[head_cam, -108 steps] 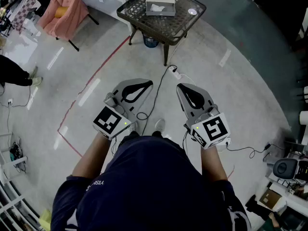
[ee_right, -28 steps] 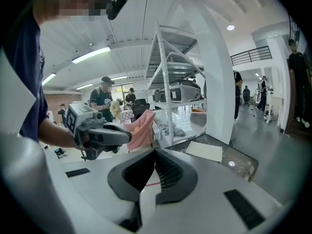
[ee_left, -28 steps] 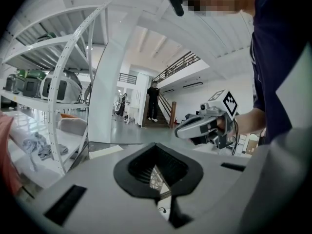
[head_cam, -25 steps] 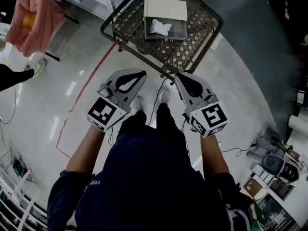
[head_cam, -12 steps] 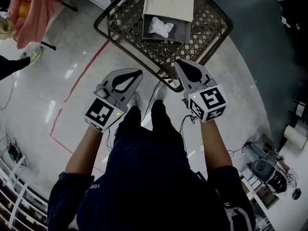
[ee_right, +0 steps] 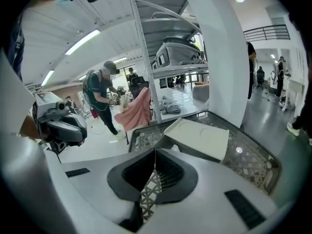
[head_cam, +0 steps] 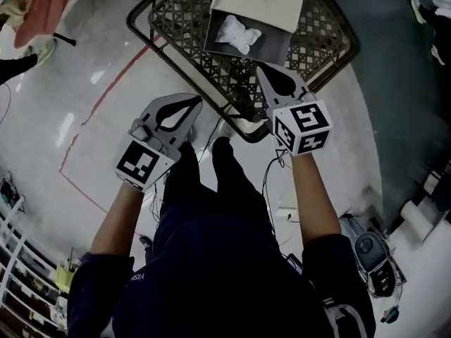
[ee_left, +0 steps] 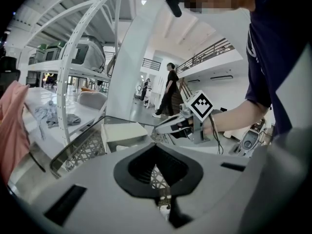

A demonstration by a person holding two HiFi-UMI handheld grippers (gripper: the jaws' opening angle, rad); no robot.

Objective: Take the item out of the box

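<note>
A grey box [head_cam: 271, 46] with its pale lid [head_cam: 259, 2] flipped back sits on a lattice-top table [head_cam: 184, 14]. A crumpled white item [head_cam: 236, 32] lies inside it. My right gripper [head_cam: 261, 70] is shut and empty, its tip over the table just short of the box's near wall. My left gripper [head_cam: 199, 98] hangs shut and empty, off the table's near-left rim. In the right gripper view the closed jaws [ee_right: 155, 150] point at the lid [ee_right: 197, 138]. The left gripper view shows the closed jaws [ee_left: 156, 145], the box [ee_left: 122, 130] and the right gripper [ee_left: 171, 126] beyond.
A pink cloth [head_cam: 44, 4] hangs at the far left. Red tape [head_cam: 106, 108] runs across the shiny floor. Cables and equipment [head_cam: 370, 255] lie at the lower right. White shelving [ee_left: 73, 57] stands behind the table, and people [ee_right: 100, 99] work in the background.
The table and box have drawn closer in the head view. Both grippers moved forward with the person; the right one now reaches over the table's near edge. Both stayed shut.
</note>
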